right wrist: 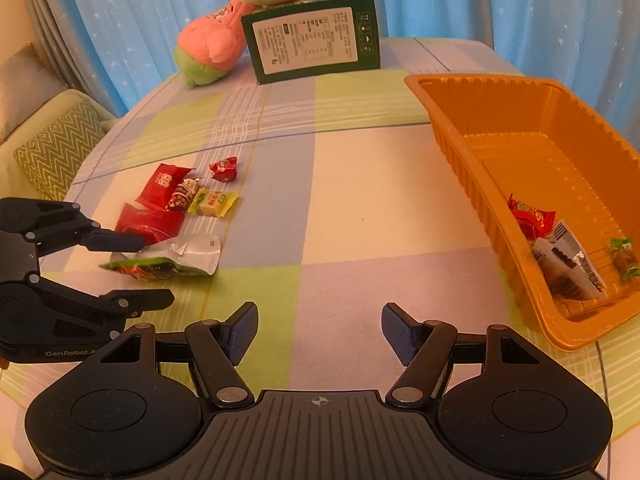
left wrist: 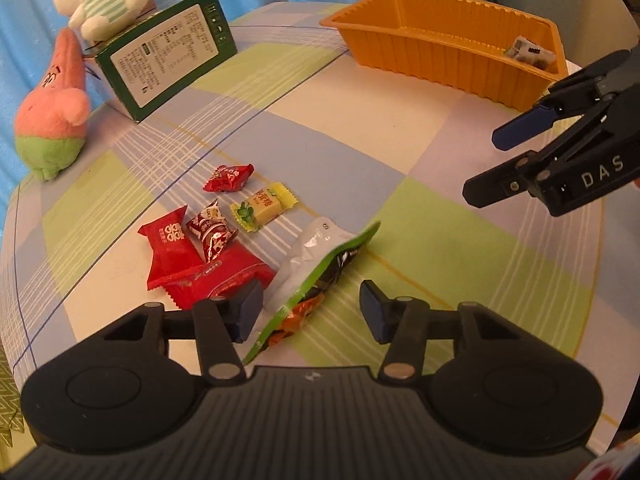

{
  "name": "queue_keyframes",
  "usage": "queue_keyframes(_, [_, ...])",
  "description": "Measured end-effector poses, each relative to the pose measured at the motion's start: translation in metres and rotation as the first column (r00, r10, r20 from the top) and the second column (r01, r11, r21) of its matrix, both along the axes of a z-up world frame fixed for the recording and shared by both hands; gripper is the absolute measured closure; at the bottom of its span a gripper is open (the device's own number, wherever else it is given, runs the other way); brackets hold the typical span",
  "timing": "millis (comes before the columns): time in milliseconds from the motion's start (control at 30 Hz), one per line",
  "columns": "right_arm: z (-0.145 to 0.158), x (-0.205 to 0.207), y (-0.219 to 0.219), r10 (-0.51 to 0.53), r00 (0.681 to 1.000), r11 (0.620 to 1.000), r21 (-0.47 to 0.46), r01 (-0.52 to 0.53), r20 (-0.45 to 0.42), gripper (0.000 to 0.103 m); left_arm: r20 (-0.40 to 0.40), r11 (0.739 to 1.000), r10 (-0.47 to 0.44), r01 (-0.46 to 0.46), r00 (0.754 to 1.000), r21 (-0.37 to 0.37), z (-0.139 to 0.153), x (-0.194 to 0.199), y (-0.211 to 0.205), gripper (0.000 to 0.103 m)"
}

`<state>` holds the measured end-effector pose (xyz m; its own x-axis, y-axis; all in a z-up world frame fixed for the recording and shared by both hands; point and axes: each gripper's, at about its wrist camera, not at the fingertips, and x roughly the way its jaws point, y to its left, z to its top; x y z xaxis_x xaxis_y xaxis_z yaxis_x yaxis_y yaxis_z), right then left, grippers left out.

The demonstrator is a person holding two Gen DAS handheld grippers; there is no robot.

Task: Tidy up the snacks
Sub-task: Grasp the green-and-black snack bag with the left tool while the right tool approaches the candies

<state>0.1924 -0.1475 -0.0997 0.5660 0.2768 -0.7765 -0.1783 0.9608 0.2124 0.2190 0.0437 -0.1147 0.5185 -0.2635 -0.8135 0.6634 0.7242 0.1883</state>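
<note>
Red wrappers cluster left of the green-edged snack pouch on the checked worktop. Left hand-held gripper straddles that pouch, pads apart, not pressing it. Right of the pouch, right hand-held gripper hangs spread over bare cloth, nothing between its pads. Farther right, the orange tray holds several wrapped snacks. Green box stands behind the pouch.

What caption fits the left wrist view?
Left gripper straddles a green packet beside red candies; orange tray beyond.
</note>
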Motion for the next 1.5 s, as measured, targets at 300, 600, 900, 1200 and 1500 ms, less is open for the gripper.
queue_keyframes(300, [-0.003, 0.007, -0.005, -0.018, 1.0, 1.0, -0.002, 0.018, -0.002, 0.034, -0.018, 0.995, -0.075, 0.076, 0.997, 0.069, -0.002, 0.009, -0.008, 0.063])
queue_keyframes(600, [-0.001, 0.005, -0.008, -0.029, 1.0, 1.0, 0.001, 0.029, 0.001, 0.034, -0.084, 0.999, -0.027, 0.031, 0.996, 0.043, -0.001, 0.025, -0.006, 0.066])
queue_keyframes(900, [0.001, 0.007, -0.009, -0.03, 0.999, 1.0, 0.004, 0.03, 0.01, 0.034, -0.183, 0.984, 0.125, -0.145, 0.975, -0.101, 0.01, 0.015, 0.008, 0.079])
queue_keyframes(1200, [0.003, 0.016, 0.012, 0.066, 0.997, 0.998, 0.006, -0.066, 0.048, 0.034, -0.195, 0.93, 0.284, -0.319, 0.939, -0.182, 0.023, -0.003, 0.043, 0.083])
queue_keyframes(1500, [0.005, 0.034, 0.048, 0.177, 0.98, 0.984, -0.001, -0.177, 0.096, 0.034, -0.309, 0.816, 0.398, -0.487, 0.864, -0.31, 0.013, -0.007, 0.095, 0.083])
